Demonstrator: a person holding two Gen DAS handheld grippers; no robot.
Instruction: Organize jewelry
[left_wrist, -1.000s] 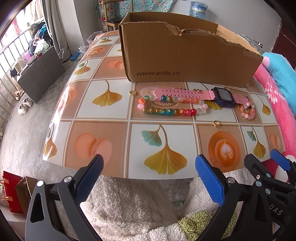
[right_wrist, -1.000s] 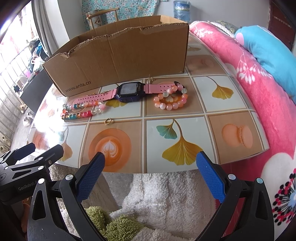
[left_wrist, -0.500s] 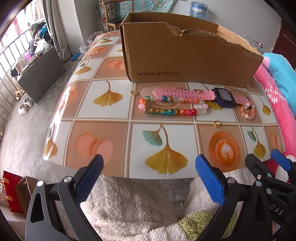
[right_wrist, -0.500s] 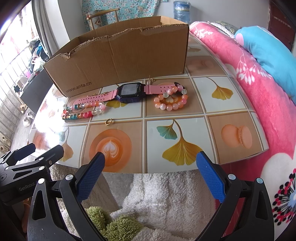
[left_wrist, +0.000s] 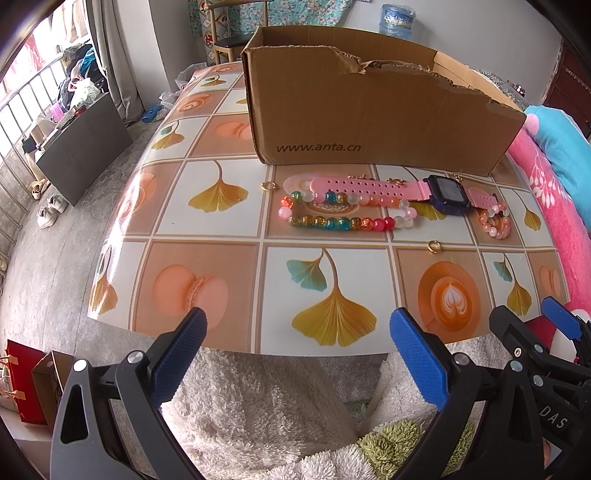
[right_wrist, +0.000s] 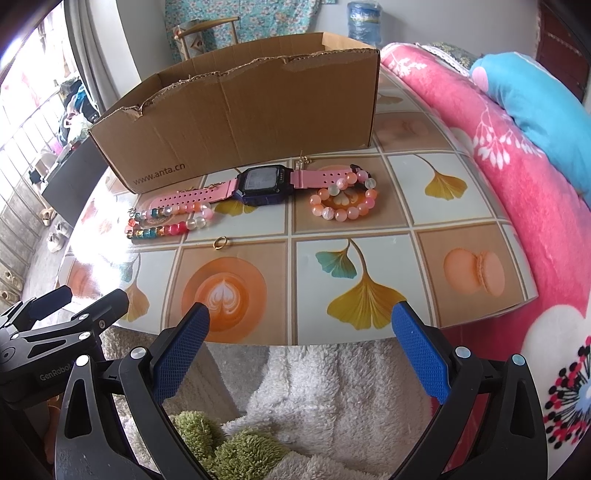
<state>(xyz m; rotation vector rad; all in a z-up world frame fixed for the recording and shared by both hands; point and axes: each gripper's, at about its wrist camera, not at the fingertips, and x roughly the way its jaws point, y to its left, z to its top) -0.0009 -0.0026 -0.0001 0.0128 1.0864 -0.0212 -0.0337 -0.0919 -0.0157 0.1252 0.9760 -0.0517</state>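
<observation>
A cardboard box (left_wrist: 369, 114) (right_wrist: 240, 122) stands open at the back of the patterned table (left_wrist: 221, 280). In front of it lie a pink-strapped watch (left_wrist: 443, 190) (right_wrist: 262, 181), a long multicoloured bead string (left_wrist: 343, 212) (right_wrist: 166, 223), a small peach bead bracelet (left_wrist: 493, 221) (right_wrist: 343, 201) and two gold rings (left_wrist: 434, 246) (left_wrist: 269, 186); one gold ring shows in the right wrist view (right_wrist: 220, 242). My left gripper (left_wrist: 297, 345) is open and empty at the table's near edge. My right gripper (right_wrist: 299, 341) is open and empty, beside it on the right.
A pink flowered blanket (right_wrist: 517, 192) and a blue pillow (right_wrist: 535, 110) lie along the table's right side. White and green fluffy cloth (left_wrist: 258, 406) lies below the near edge. A dark cabinet (left_wrist: 81, 147) and shoes stand on the floor to the left.
Both grippers have edged slightly forward and the views have shifted a little. The jewelry has not moved.
</observation>
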